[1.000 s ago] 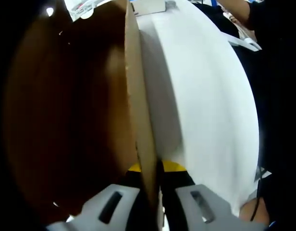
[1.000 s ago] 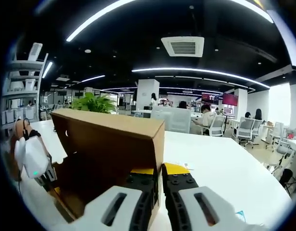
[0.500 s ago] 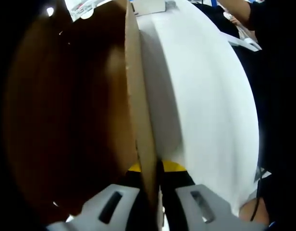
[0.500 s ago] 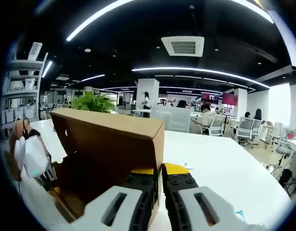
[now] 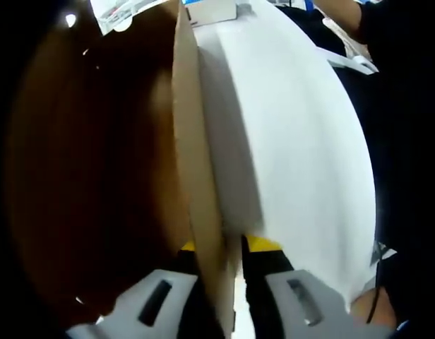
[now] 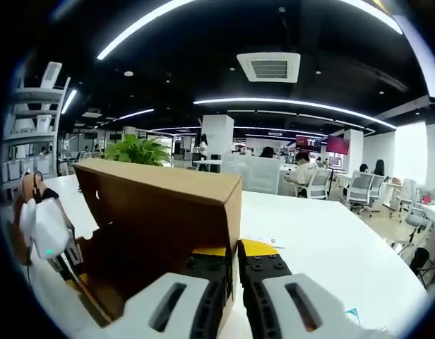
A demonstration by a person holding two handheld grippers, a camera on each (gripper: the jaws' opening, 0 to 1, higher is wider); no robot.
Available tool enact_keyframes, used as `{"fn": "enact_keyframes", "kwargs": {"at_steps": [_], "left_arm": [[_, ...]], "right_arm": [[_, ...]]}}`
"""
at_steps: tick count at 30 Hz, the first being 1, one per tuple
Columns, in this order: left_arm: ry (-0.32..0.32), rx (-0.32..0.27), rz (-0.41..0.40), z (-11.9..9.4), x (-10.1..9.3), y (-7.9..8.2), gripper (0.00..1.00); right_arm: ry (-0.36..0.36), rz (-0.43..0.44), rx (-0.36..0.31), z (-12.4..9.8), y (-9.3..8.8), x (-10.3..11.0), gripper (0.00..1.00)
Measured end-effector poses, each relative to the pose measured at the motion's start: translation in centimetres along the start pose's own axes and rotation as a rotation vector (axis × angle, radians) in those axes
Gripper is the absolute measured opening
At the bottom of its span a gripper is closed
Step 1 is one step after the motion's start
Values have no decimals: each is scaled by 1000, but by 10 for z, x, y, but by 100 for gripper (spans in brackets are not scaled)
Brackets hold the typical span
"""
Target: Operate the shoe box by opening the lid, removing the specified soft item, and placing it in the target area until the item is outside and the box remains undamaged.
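Observation:
The brown cardboard shoe box stands on the white table with its lid raised. My right gripper is shut on the lid's front corner edge. The other gripper's white body sits at the box's left end. In the left gripper view a cardboard wall runs edge-on from the top down between my left gripper's jaws. They stand slightly parted, and a white strip of table shows between the wall and the right jaw. The box's inside is dark, so I cannot make out the soft item.
White table stretches to the right of the box wall. Papers lie at its far end, and a person's dark sleeve is beyond. A green plant and office chairs stand behind the box.
My left gripper's jaws have spread a little and the cardboard wall has shifted slightly left between them. The right gripper and the lid have not moved.

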State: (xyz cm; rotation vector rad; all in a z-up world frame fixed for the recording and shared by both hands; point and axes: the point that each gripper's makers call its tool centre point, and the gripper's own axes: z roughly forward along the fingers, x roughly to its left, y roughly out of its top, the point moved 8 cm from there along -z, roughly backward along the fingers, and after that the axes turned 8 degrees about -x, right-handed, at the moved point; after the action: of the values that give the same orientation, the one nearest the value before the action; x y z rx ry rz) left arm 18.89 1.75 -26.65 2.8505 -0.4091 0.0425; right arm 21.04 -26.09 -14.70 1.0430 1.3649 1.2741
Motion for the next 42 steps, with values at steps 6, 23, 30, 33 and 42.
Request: {"fn": "enact_keyframes", "kwargs": {"at_steps": [6, 23, 30, 33, 42], "left_arm": [[80, -5, 15, -3, 7, 1, 38], [85, -38, 29, -9, -2, 6, 49], [117, -55, 72, -20, -11, 13, 49], [136, -71, 102, -26, -16, 18, 49], [157, -129, 187, -37, -27, 29, 53]], "right_arm": [[1, -2, 2, 1, 0, -1, 3], [2, -9, 4, 0, 0, 0, 3], [1, -10, 5, 0, 0, -1, 3], [1, -14, 5, 0, 0, -1, 3], [-1, -9, 5, 0, -1, 0, 3]]}}
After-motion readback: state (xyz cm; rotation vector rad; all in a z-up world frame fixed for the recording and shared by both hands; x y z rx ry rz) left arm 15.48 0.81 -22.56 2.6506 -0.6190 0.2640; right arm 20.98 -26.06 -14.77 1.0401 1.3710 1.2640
